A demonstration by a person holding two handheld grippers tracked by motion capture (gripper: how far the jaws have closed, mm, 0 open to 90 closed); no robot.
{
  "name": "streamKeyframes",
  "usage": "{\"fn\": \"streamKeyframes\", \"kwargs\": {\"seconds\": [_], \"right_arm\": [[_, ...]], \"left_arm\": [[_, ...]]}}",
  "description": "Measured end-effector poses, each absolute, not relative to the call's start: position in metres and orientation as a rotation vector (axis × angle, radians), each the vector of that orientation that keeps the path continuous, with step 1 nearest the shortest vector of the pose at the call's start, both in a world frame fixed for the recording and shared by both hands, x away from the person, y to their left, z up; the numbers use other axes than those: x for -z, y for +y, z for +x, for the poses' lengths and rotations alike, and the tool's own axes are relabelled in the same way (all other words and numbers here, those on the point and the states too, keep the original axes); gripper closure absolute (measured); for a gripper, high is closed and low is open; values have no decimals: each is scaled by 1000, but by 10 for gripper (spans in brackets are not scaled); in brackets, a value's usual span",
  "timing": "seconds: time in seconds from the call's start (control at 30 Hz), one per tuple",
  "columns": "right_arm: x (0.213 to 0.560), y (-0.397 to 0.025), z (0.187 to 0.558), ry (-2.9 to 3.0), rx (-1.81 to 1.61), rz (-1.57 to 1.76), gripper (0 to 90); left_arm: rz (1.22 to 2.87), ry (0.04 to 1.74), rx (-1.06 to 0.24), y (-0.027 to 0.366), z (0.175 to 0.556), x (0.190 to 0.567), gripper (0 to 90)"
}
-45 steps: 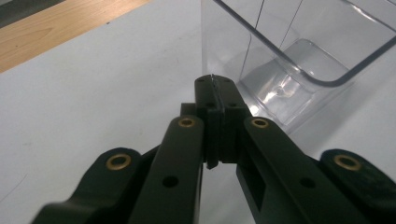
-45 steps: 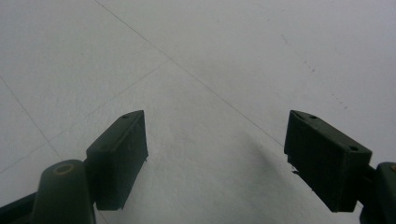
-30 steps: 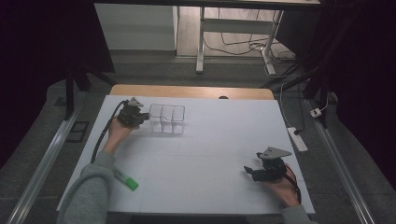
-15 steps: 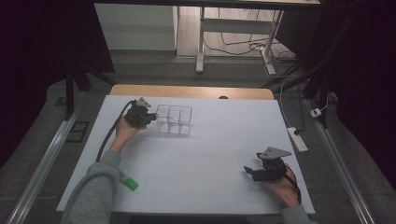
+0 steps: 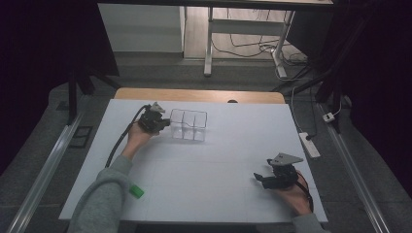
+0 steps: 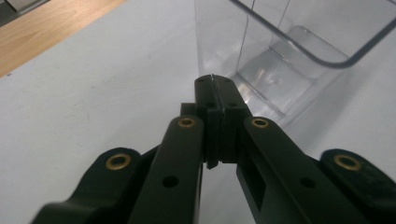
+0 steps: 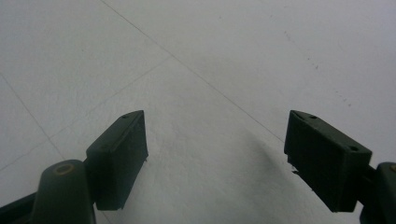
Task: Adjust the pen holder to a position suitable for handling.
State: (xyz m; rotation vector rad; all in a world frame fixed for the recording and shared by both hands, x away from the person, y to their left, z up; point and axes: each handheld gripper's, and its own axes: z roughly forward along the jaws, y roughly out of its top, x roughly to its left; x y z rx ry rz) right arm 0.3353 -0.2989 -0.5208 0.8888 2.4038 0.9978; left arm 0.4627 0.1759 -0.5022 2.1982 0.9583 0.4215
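While the clear divided organizer (image 5: 188, 124) stands at the far left-centre of the white table (image 5: 218, 160), the left gripper (image 5: 163, 123) is held just beside its left wall, fingers (image 6: 219, 100) clenched together on nothing. Contact with the wall cannot be confirmed. The right gripper (image 5: 260, 177) is rested near the right edge, fingers (image 7: 119, 156) released wide. A green block (image 5: 136, 191) is noted at the near left. Risk is judged: the light container may be tipped or skidded if pushed high or off-centre.
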Motion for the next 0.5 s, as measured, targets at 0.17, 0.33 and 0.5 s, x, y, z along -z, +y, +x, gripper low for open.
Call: {"fn": "streamKeyframes", "kwargs": {"seconds": [0.17,0.33,0.5], "right_arm": [[521,-299,335,2404,-996,889,212],[521,-299,335,2404,-996,891,212],[521,-299,336,2405,-995,892,212]], "left_arm": [[2222,924,-407,167,461,503,888],[2238,892,-399,158,459,503,888],[2252,857,-390,147,458,502,888]]}}
